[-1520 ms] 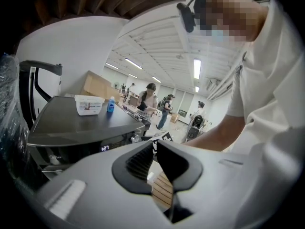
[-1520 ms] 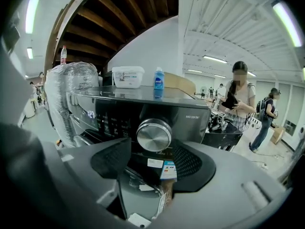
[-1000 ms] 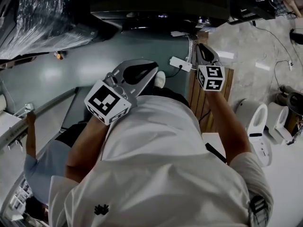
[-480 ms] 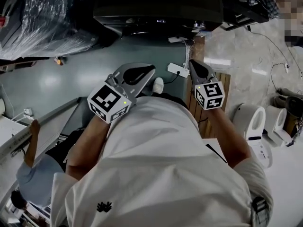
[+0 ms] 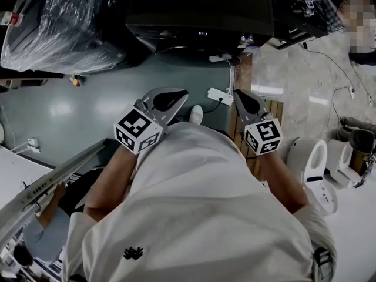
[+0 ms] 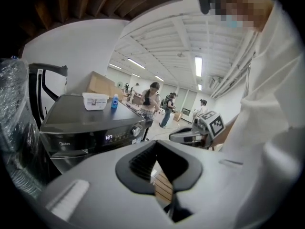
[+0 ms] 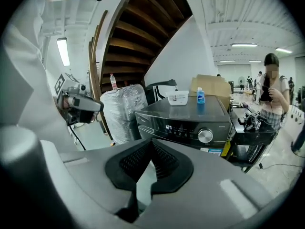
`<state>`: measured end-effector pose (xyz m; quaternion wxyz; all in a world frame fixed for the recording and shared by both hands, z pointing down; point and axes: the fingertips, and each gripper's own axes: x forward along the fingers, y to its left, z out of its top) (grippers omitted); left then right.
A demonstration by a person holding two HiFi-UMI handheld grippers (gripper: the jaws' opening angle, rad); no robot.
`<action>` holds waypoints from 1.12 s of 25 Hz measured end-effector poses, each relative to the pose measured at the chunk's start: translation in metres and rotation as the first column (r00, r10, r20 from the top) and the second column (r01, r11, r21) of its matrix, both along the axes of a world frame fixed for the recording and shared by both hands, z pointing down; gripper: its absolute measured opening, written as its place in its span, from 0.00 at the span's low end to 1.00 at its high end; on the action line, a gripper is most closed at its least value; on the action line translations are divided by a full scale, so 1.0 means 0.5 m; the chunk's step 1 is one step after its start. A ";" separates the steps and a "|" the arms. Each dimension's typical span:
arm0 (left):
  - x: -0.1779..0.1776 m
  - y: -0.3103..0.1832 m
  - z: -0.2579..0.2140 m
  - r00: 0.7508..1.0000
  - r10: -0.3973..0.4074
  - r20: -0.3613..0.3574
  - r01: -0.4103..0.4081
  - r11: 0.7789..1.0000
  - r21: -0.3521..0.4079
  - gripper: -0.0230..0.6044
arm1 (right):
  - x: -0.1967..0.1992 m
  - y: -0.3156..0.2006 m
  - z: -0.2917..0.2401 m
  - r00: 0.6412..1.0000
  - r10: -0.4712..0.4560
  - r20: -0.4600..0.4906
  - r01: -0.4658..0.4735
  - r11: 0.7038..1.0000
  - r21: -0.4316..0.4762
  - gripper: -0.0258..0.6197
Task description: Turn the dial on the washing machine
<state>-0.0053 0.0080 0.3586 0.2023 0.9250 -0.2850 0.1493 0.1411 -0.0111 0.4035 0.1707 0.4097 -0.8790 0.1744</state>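
The dark grey washing machine [image 5: 200, 10] stands ahead of me, its silver dial [image 7: 205, 135] on the right of the front panel beside a lit display. In the left gripper view the dial [image 6: 137, 131] is small and distant. My right gripper [image 7: 151, 140] is shut with nothing between its pads. It hangs in the air well short of the machine and right of its front [image 5: 238, 94]. My left gripper [image 6: 155, 142] also has its tips together and holds nothing. It is raised at the left [image 5: 181, 94], level with the right one.
A plastic-wrapped bulk [image 5: 59, 28] stands left of the machine. A white tub [image 7: 177, 98] and a blue bottle [image 7: 200, 96] sit on its lid. A black cart [image 7: 252, 128] is to its right. A power strip [image 5: 220, 96], wooden boards [image 5: 247, 128] and white toilets [image 5: 311, 157] lie on the floor. People stand behind.
The right gripper has drawn back from the machine toward my body. The left gripper has shifted only slightly. The head view has tipped up and shows more of the machine's top.
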 end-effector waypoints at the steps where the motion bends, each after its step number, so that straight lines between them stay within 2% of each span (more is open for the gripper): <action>1: -0.002 0.005 0.003 1.000 0.002 0.000 -0.002 1.000 -0.004 0.12 | -0.003 0.006 -0.007 1.000 0.002 0.006 -0.002 1.000 0.001 0.04; 12: -0.019 0.042 0.007 1.000 0.010 -0.012 -0.011 1.000 -0.015 0.12 | -0.037 0.045 -0.059 1.000 -0.022 0.020 0.021 0.999 0.044 0.04; 28: -0.024 0.064 0.017 1.000 -0.008 -0.019 0.008 1.000 -0.024 0.12 | -0.048 0.063 -0.060 0.999 -0.036 0.032 0.034 0.998 0.044 0.04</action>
